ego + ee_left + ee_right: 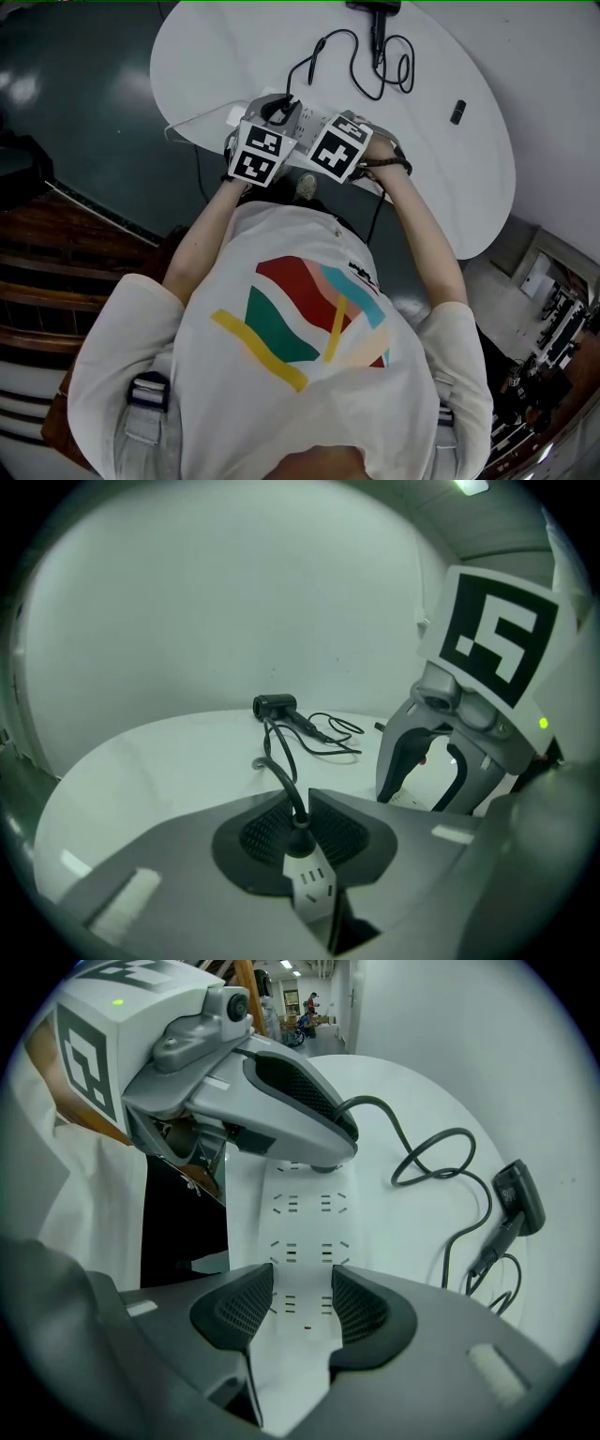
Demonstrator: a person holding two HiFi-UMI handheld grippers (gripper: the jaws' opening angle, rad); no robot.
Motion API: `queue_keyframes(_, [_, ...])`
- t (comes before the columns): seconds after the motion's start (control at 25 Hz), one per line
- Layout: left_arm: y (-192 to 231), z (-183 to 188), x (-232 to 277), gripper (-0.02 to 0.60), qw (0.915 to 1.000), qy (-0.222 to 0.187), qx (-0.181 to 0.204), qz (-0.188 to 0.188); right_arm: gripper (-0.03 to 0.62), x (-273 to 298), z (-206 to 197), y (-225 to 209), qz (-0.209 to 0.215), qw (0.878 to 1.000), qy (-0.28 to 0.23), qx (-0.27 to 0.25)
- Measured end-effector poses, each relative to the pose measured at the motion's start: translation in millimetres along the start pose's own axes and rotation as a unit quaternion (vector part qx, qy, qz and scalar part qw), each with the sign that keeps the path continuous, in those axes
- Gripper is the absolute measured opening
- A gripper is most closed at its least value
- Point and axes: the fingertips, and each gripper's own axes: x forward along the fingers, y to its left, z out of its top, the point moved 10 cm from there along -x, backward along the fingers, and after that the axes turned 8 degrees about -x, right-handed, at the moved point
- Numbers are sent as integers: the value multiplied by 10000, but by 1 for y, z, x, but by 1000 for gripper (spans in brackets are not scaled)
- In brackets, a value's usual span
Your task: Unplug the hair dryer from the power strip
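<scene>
I'm looking down the left gripper now; its two pads are closing in on either side of the black plug and pressing on it, so I'm reading that as clamped on the plug; the plug is sitting in a socket of the white power strip, not yet out; the right gripper is pointing straight down over the strip's other end; its pads are sitting against the strip's two long edges with the white body running between them, so I'm calling that gripped too; from the head view both grippers are working side by side at the near edge of the round white table, marker cubes almost touching, and both of the person's arms are reaching forward to them; the black cord is rising out of the plug, looping across the tabletop and running to the hair dryer; the dryer is lying on its side at the far edge of the table, well apart from the strip, with spare cord coiling just beside its handle; a small dark object is lying alone toward the table's right side, too small for me to identify; the strip itself is lying flat on the table, its free sockets facing up between the two grippers.
</scene>
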Motion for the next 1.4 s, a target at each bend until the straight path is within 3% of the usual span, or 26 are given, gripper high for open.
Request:
queue_keyframes(0.48, [8,4,-1,44,9992,62,-37,-381,213,1,8,-6,167,9993,330,-12])
queue_keyframes(0.8, [4,5,-7,44,9993,-75,195,-317,176,-2,7,-12,248,9993,220,158])
queue_keyframes(0.96, [5,5,-7,44,9995,-59,125,-283,176,-3,8,-12,229,9993,257,112])
queue_keyframes(1.04, [3,10,-13,44,9990,-281,-50,-358,176,-2,8,-11,216,9995,230,67])
queue_keyframes(1.12, [-7,44,-27,44,9916,-1110,-171,-637,176,-1,8,-12,172,9995,246,30])
queue_keyframes(1.2, [-19,93,-34,46,9846,-1603,266,-652,168,-1,4,-19,180,9994,236,181])
queue_keyframes(1.28, [-20,106,-36,48,9869,-1467,437,-510,101,-1,0,-17,258,9993,85,259])
queue_keyframes(1.4, [-8,108,-41,48,9886,-1374,535,-296,103,-3,-1,-17,208,9997,-102,121])
